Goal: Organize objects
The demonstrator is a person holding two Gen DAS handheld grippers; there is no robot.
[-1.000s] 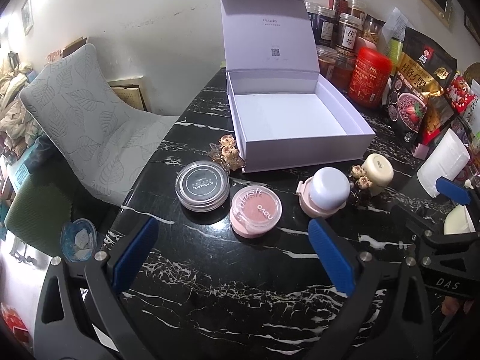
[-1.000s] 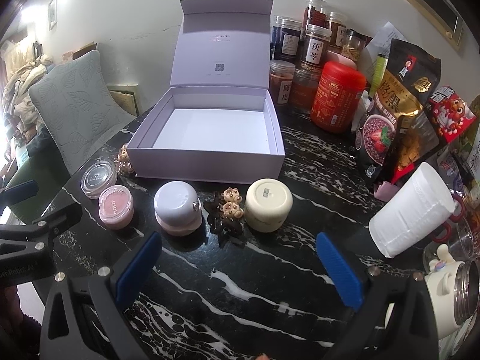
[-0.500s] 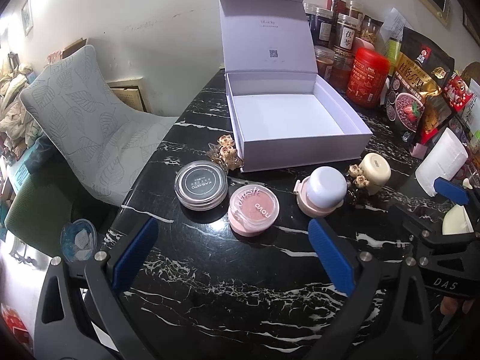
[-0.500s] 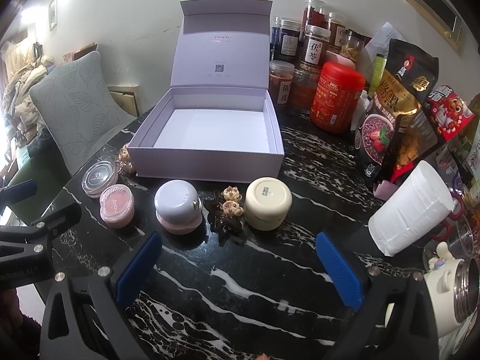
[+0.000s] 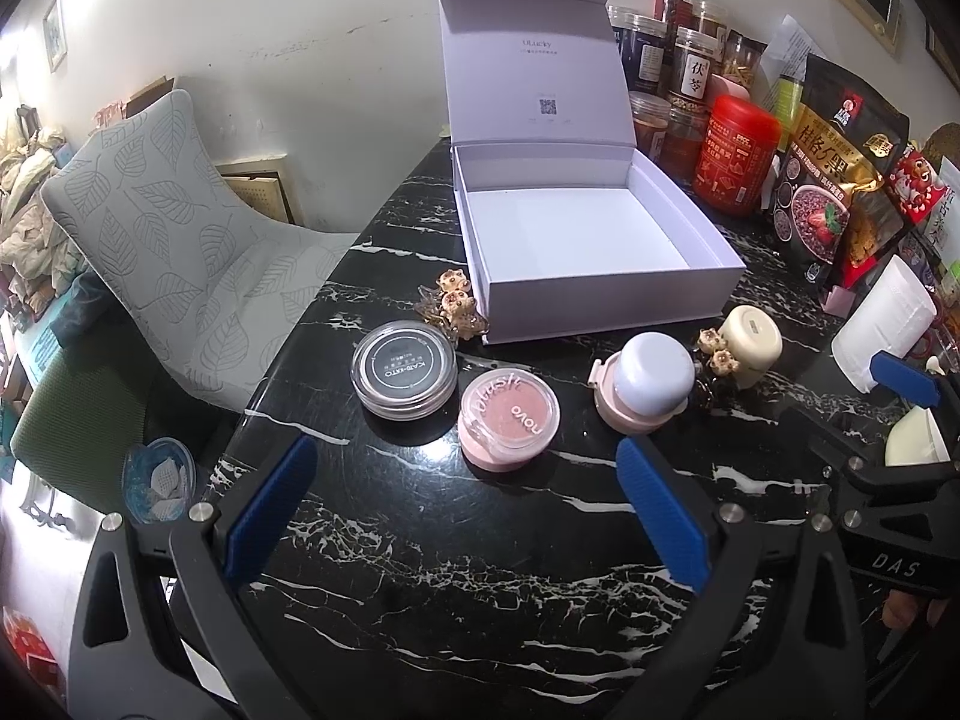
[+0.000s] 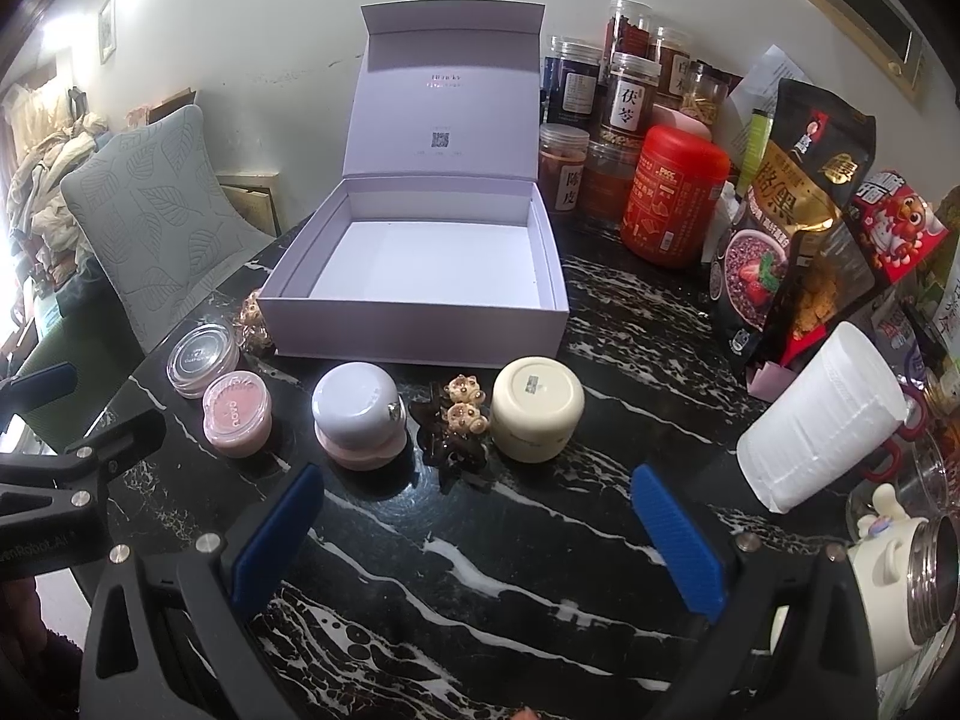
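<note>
Hovering over the black marble table (image 5: 456, 588), my left gripper (image 5: 465, 498) has its fingers spread wide with nothing between them, facing the pink blush pot (image 5: 509, 419) and black-lidded jar (image 5: 403, 369). My right gripper (image 6: 480, 534) is spread and empty too, facing the cream jar (image 6: 538, 408), white-capped jar (image 6: 358, 414) and hair clip (image 6: 459, 420). Behind them sits the open white box (image 6: 420, 324).

Both wrist views low over the black marble table (image 5: 480, 570), facing the open white cardboard box (image 5: 576, 240) by the wall, left view from farther left, both sharing the round cosmetic jars (image 6: 237, 414).
</note>
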